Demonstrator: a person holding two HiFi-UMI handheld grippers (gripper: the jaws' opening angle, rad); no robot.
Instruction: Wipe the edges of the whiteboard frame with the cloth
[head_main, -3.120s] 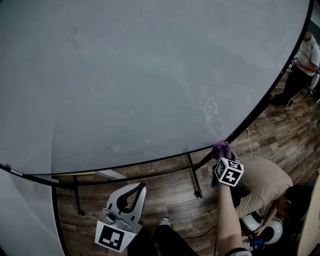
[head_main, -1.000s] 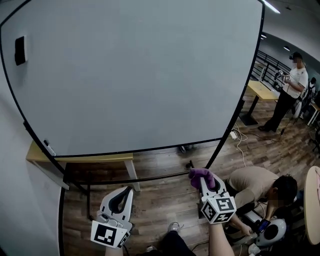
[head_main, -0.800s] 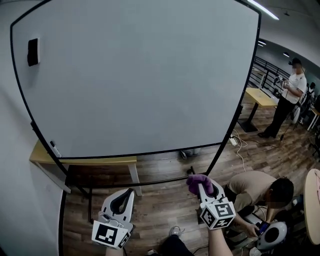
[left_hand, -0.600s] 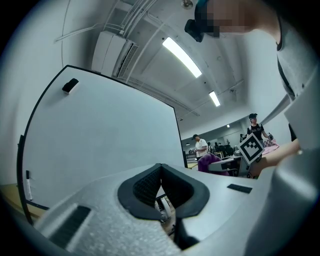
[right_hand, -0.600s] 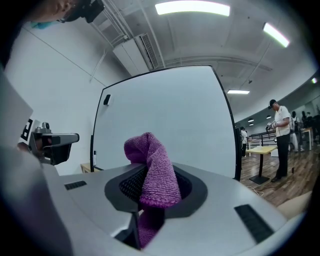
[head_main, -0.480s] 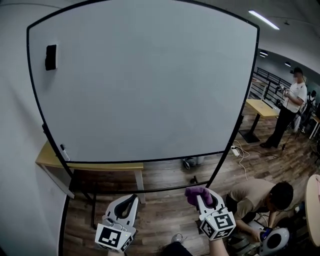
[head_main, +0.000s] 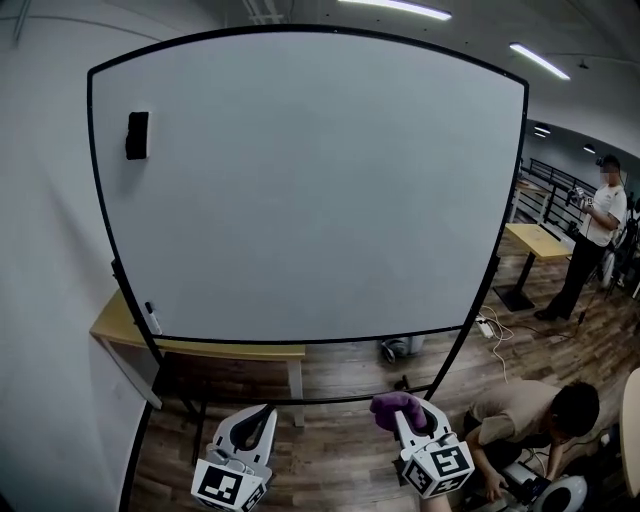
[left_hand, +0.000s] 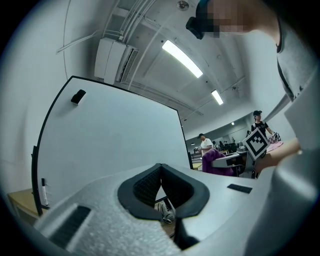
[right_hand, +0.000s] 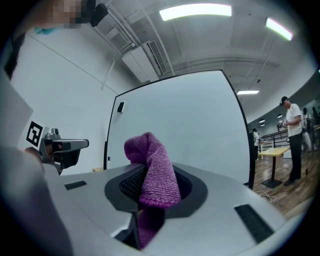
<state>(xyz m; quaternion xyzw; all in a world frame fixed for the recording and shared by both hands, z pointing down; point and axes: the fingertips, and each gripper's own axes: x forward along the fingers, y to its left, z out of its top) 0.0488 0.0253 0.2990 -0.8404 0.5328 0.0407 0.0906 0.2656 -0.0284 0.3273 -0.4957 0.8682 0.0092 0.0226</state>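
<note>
The whiteboard (head_main: 310, 180) fills the head view, with its thin black frame (head_main: 300, 341) visible all round. Both grippers sit low, below the board's bottom edge and apart from it. My right gripper (head_main: 402, 412) is shut on a purple cloth (head_main: 388, 404). In the right gripper view the cloth (right_hand: 150, 155) sticks up folded from between the jaws of that gripper (right_hand: 150, 187), with the whiteboard (right_hand: 190, 130) ahead. My left gripper (head_main: 256, 420) holds nothing. In the left gripper view this gripper (left_hand: 161, 172) has its pads meeting at the tips.
A black eraser (head_main: 137, 135) sticks to the board's upper left, and a marker (head_main: 152, 318) rests at its lower left corner. A wooden table (head_main: 125, 328) stands behind. The stand's crossbar (head_main: 300, 402) runs below. One person (head_main: 530, 410) crouches at lower right; another (head_main: 598, 235) stands far right.
The right gripper with the cloth has come away from the frame's lower right corner and dropped low. The view has drawn back and tilted up, bringing the whole board into sight.
</note>
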